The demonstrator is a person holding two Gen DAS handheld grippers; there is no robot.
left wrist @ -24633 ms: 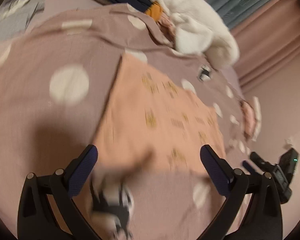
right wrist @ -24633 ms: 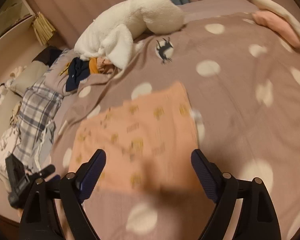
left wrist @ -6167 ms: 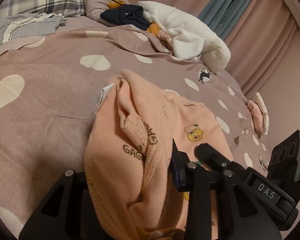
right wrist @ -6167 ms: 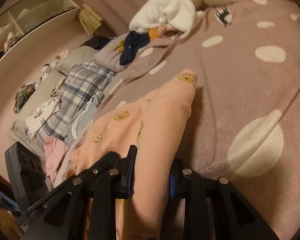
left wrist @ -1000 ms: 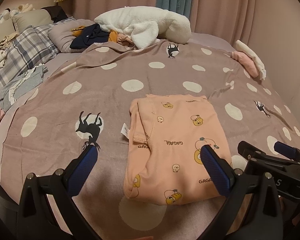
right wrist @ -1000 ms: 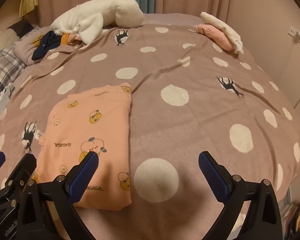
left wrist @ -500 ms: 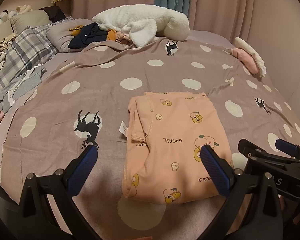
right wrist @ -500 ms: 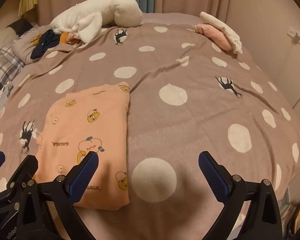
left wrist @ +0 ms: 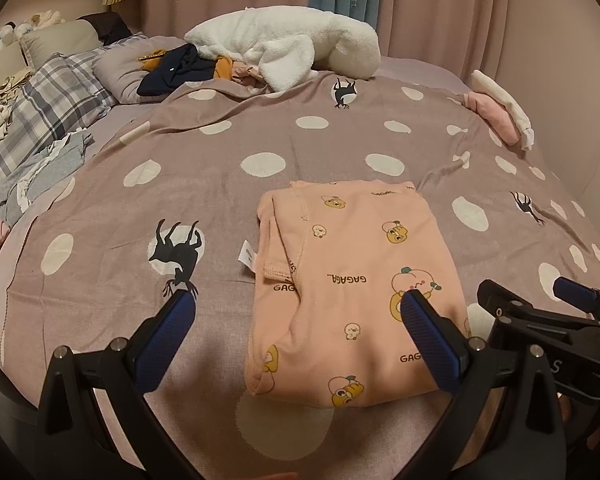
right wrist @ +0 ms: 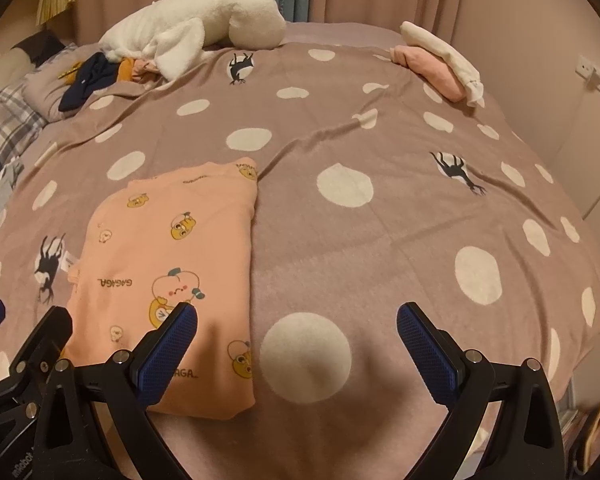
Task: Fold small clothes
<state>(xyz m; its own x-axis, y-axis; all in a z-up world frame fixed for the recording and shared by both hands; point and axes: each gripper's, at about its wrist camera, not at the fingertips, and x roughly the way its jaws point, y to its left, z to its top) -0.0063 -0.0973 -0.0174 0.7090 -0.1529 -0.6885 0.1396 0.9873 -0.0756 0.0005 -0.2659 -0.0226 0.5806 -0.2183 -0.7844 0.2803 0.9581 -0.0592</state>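
Peach garment (left wrist: pixel 352 276): soft matt knit cloth, printed cartoon graphics, stitched seams, small white fabric label (left wrist: pixel 247 257) at its left edge. Bedspread (left wrist: pixel 220 184): matt woven cloth, fine short nap, mauve with pale dots. Left gripper (left wrist: pixel 298 338) and right gripper (right wrist: pixel 297 346): matt black plastic frames, bright metal screw heads, fingers (left wrist: pixel 430 344) faced with blue textured rubbery pads. White plush throw (left wrist: pixel 284 46) at the far edge of the bed: fluffy, rough fleece. Plaid pillow (left wrist: pixel 48 108) at the left edge: smooth woven cotton look. Curtains (left wrist: pixel 432 12): matt pleated cloth.

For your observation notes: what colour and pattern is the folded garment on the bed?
Peach-pink garment with small cartoon characters and "GAGAGA" lettering; clearest in the left wrist view.
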